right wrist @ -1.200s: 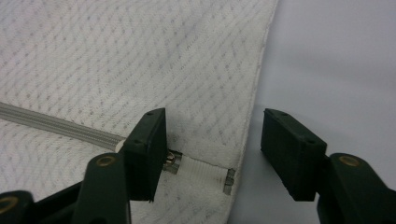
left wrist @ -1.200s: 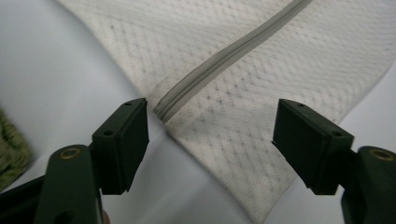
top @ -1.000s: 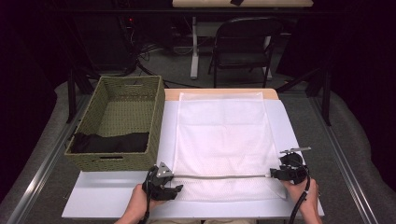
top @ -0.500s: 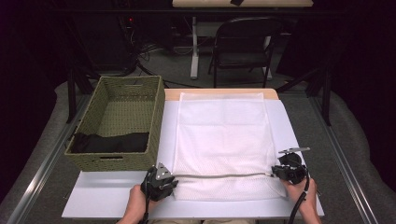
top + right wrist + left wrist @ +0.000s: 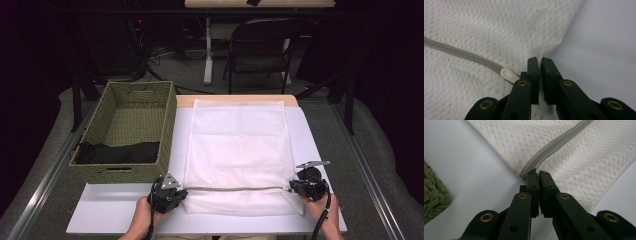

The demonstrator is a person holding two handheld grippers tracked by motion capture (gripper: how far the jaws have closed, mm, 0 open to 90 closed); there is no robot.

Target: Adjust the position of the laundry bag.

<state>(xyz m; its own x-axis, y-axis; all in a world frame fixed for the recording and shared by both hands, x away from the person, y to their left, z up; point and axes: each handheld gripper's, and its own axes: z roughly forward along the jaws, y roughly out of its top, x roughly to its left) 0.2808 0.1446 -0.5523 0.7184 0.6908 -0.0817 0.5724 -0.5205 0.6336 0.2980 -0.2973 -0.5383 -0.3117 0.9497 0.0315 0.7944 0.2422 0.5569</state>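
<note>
A white mesh bag point(image 5: 240, 145) lies flat on the white table point(image 5: 310, 135), with a grey zipper point(image 5: 235, 188) running across its near end. My left gripper point(image 5: 182, 191) sits at the zipper's left end. Its jaws have just been closing and are shut on the bag's edge, where the zipper point(image 5: 559, 142) ends at the left gripper point(image 5: 538, 172). At the zipper's right end, my right gripper point(image 5: 292, 187) is shut on the mesh. In the right gripper view the fabric puckers at the right gripper point(image 5: 541, 59), just beside the white zipper pull point(image 5: 507, 73).
A green woven basket point(image 5: 170, 125) stands left of the bag, with a black cloth point(image 5: 117, 152) in its near end; its corner point(image 5: 431, 192) is close to my left gripper. A folding chair point(image 5: 260, 45) stands beyond the table.
Both grippers' jaws have closed on the bag's near corners. The hands have stayed where they were, and the bag has not shifted.
</note>
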